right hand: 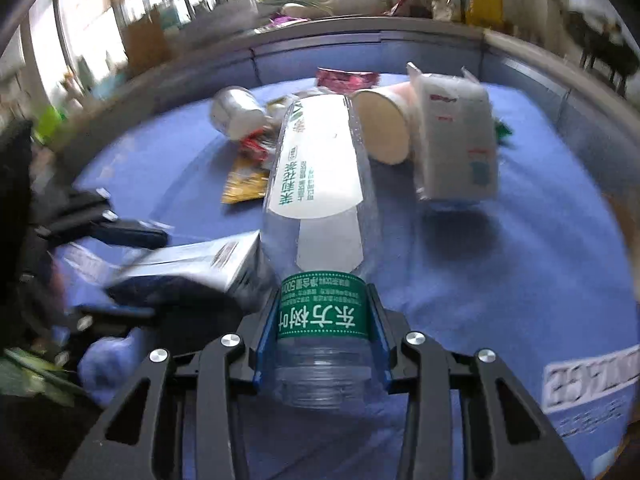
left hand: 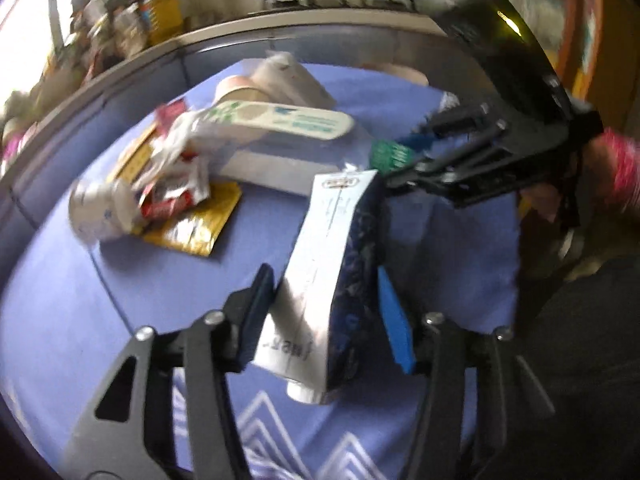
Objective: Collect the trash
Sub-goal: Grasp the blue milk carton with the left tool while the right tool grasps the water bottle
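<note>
A blue and white carton (left hand: 332, 248) stands tilted between the fingers of my left gripper (left hand: 325, 280), and both pads press its sides. The same carton (right hand: 192, 260) and left gripper (right hand: 158, 274) show blurred at the left of the right wrist view. A clear plastic bottle (right hand: 320, 184) with a white and green label lies lengthwise on the cloth. My right gripper (right hand: 324, 300) is shut on its green-banded end. From the left wrist view, the bottle (left hand: 280, 124) lies across the trash pile with the right gripper (left hand: 412, 150) at its right end.
A purple cloth (right hand: 480, 280) covers the table. On it lie a paper cup (right hand: 384, 128), a white carton (right hand: 456, 140), a small white cup (right hand: 236, 112), a yellow wrapper (right hand: 244, 184) and red wrappers (left hand: 172, 200). A cluttered counter (right hand: 360, 20) runs behind.
</note>
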### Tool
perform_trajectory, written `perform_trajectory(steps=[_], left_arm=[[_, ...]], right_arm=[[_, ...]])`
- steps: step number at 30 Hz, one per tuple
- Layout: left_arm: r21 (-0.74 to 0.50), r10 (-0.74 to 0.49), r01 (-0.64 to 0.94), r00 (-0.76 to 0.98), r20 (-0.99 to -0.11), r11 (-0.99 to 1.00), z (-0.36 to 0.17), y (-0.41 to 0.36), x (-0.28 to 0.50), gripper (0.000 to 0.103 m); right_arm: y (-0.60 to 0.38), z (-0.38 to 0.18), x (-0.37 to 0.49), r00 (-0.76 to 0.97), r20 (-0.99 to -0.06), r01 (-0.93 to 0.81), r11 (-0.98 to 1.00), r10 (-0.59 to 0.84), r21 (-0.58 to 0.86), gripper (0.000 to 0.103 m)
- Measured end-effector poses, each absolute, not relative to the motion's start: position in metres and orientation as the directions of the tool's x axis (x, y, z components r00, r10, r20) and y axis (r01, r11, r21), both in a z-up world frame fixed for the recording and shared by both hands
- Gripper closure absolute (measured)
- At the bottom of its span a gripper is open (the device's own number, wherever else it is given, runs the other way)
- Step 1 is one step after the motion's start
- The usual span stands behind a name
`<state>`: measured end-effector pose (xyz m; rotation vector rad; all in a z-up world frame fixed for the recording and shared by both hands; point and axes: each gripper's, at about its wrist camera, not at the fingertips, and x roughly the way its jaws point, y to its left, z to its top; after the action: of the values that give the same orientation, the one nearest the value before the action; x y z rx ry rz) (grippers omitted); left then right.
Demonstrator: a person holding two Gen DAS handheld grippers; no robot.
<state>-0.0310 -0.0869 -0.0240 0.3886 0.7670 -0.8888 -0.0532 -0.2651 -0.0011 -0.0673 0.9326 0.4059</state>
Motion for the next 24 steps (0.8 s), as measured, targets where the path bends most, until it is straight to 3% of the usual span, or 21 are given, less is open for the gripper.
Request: perform_trajectory(steps=[6,7,8,12,17,20,22,24], left_arm=[[-0.216,-0.664,0.735,0.394,-0.636,0.643,0.003,-0.048,-0.046,0.059],[-0.229,-0.674,0.731,0.399,-0.622,0.643,0.008,-0.046,-0.048,0.081],[-0.242,-0.682,0.728,0.396,-0.615,0.641,0.011,-0.046,-0.047,0.087],[-0.273,-0.712,0.732,0.388,-0.586,0.624,0.028,-0.064,-0.033,0.087],[-0.195,-0.64,0.737,0.387,-0.664,0.647,0.016,-0.092,-0.021,0.087],[-0.155,-0.541,0.695,0.379,-0.751,0.702,-0.007,-0.088,-0.019,0.068],[-0.14,-0.499,0.65,0.409,-0.764,0.747,-0.01,-0.072,-0.025,0.045],[-0.155,-0.48,0.607,0.42,-0.77,0.78,-0.006,-0.055,-0.031,0.027]], right_arm=[[-0.291,0.023,-0.069,0.471,-0.706,-0.377,0.844,0.529,0.381,0.064],[-0.295,0.027,-0.07,0.47,-0.692,-0.376,0.834,0.548,0.405,0.064],[-0.302,0.033,-0.073,0.478,-0.667,-0.372,0.82,0.572,0.435,0.064],[-0.327,0.039,-0.075,0.53,-0.609,-0.318,0.804,0.59,0.503,0.064],[-0.347,0.03,-0.077,0.574,-0.602,-0.245,0.818,0.555,0.52,0.064],[-0.345,0.022,-0.078,0.578,-0.605,-0.234,0.822,0.547,0.519,0.064],[-0.339,0.017,-0.078,0.564,-0.606,-0.244,0.814,0.561,0.527,0.064],[-0.331,0.012,-0.076,0.55,-0.61,-0.253,0.81,0.57,0.529,0.064]])
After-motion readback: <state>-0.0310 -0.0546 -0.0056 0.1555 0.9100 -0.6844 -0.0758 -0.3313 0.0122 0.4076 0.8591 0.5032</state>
